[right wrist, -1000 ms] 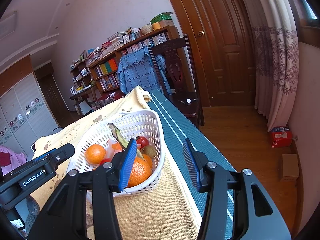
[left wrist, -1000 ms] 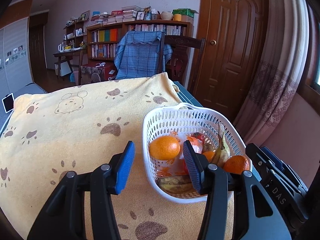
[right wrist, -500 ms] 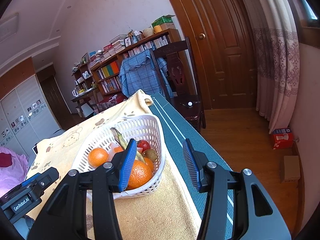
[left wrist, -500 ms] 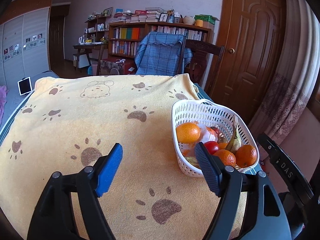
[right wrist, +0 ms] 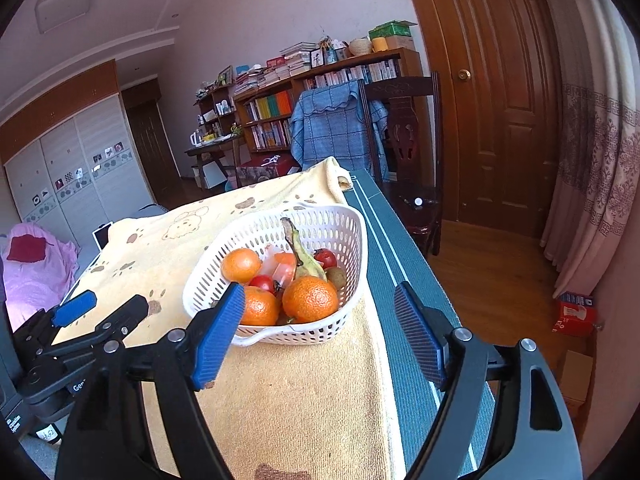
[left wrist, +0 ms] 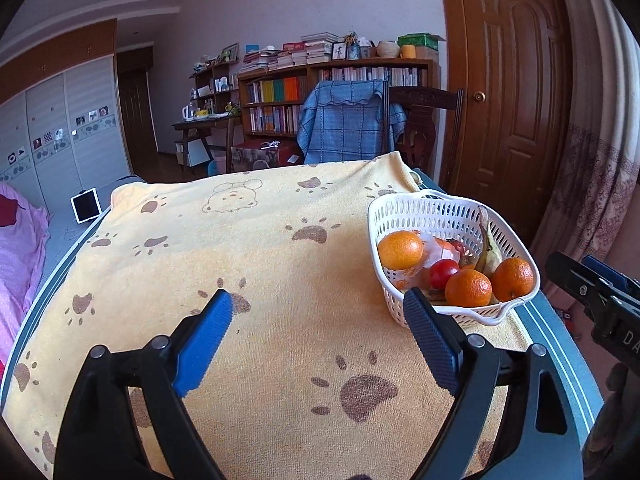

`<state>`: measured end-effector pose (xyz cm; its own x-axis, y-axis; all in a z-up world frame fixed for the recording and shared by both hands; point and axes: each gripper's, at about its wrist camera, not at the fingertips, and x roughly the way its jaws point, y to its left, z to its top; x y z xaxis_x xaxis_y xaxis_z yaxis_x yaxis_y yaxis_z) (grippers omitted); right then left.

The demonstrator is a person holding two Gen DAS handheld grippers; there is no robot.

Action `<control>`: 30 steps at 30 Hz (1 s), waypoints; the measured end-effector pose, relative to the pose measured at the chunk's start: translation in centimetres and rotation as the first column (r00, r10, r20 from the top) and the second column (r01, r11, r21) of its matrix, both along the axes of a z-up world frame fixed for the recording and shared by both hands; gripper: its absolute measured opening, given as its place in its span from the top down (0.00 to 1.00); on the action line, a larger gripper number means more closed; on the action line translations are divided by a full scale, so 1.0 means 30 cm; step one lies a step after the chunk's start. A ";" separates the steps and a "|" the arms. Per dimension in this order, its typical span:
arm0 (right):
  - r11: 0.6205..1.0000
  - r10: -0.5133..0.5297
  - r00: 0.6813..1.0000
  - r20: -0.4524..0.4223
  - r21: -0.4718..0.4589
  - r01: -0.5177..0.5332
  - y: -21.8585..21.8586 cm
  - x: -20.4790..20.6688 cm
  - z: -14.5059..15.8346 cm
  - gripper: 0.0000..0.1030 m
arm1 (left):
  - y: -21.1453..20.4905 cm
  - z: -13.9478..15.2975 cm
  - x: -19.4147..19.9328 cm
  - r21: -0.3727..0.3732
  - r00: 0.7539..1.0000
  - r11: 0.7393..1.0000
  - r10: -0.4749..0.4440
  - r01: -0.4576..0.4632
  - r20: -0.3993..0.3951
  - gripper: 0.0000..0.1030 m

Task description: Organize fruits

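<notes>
Your left gripper [left wrist: 318, 326] hangs over the yellow paw-print towel [left wrist: 256, 248] with its blue pads spread wide; its jaws have just been opening and nothing sits between them. Your right gripper [right wrist: 320, 320] is also parted wide, jaws likewise just opening, empty, and held short of the white perforated plastic basket [right wrist: 320, 220].

That basket rests on the towel at its right edge, beside the bare dark green table strip [right wrist: 384, 240]. From the right wrist view its long axis runs away from you, with the small pouring lip at the near end and the rounded wall at the far end.

Inside the basket, two oranges [right wrist: 310, 299] lie nearest you and touch each other. A third orange [right wrist: 241, 265] sits toward the left wall. A darkened banana [right wrist: 301, 254] leans with its stem up toward the far wall. Red tomatoes [right wrist: 262, 282] and a brown kiwi [right wrist: 338, 276] fill the gaps around it.
</notes>
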<state>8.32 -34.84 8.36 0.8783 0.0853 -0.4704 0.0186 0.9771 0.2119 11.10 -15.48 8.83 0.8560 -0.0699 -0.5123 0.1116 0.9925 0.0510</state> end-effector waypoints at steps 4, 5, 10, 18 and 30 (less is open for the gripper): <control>0.999 0.021 0.999 -0.036 -0.029 -0.022 0.040 -0.002 -0.005 0.22 | 0.013 -0.014 0.011 0.001 1.000 1.000 0.014 -0.014 -0.007 0.16; 0.999 0.023 0.999 -0.045 -0.029 -0.025 0.043 0.003 -0.006 0.22 | 0.016 -0.015 0.013 -0.001 1.000 1.000 0.015 -0.015 -0.007 0.16; 0.999 0.011 0.998 -0.059 -0.035 -0.014 0.052 0.000 0.002 0.15 | 0.024 -0.016 0.012 -0.007 1.000 1.000 -0.001 0.001 0.009 0.16; 0.997 0.000 0.998 -0.069 -0.077 -0.005 0.058 -0.024 0.007 0.09 | 0.016 0.002 -0.019 0.007 0.998 1.000 -0.022 0.022 0.063 0.11; 0.990 0.006 0.997 -0.075 -0.143 -0.017 0.103 -0.017 -0.009 0.09 | -0.001 -0.019 -0.031 0.028 0.996 0.998 -0.054 0.052 0.073 0.07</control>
<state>7.80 -31.76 8.08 0.8396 0.0224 -0.5428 0.0177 0.9975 0.0685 10.16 -15.49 8.27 0.8870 -0.1042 -0.4498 0.1593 0.9835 0.0864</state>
